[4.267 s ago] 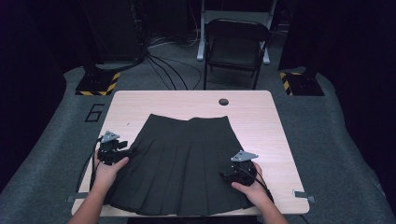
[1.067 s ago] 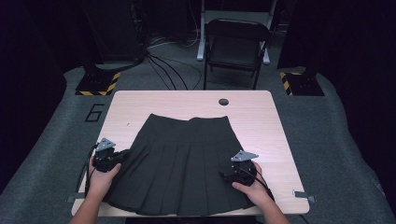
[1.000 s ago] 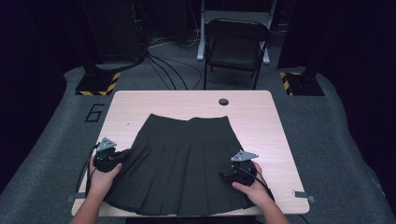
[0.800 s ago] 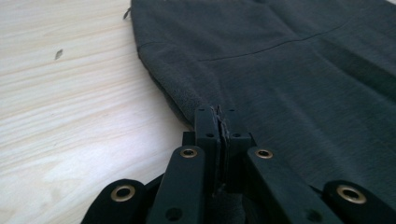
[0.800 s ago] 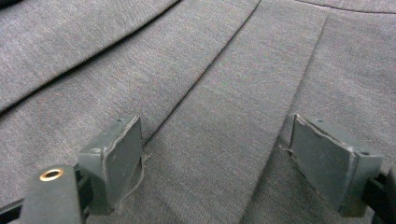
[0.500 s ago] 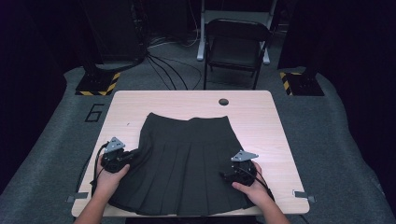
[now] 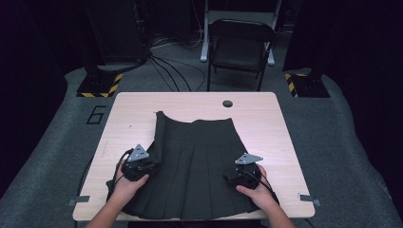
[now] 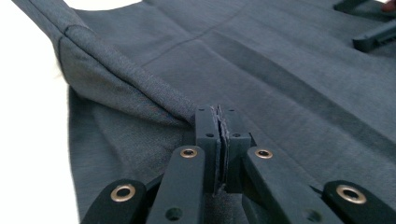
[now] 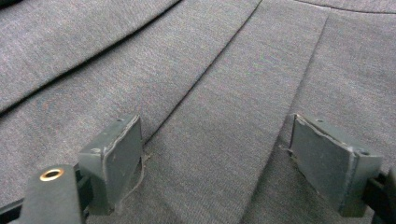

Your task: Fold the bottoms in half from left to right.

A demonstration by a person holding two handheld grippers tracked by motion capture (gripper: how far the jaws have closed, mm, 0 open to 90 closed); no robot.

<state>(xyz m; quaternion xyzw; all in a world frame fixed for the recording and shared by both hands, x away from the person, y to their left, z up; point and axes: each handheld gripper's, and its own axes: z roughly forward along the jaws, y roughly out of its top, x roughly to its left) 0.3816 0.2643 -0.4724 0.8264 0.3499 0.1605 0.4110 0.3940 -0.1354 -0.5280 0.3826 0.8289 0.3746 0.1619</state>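
Skirt (image 7: 195, 166) edge pinched in left tool (image 8: 218, 140); right tool (image 9: 217, 163) wide; chair (image 7: 240, 47) beyond table (image 7: 275, 123).

A dark pleated skirt (image 7: 195, 166) lies flat, its left edge folded inward and pinched between the left fingers (image 8: 208, 128).

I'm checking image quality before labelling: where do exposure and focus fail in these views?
High view: table lit, surroundings near black, skirt showing little detail. Left gripper view: bare tabletop blown out to white; far fabric soft. Right gripper view: evenly lit; the skirt's weave is crisp between the open jaws, softer toward the top.
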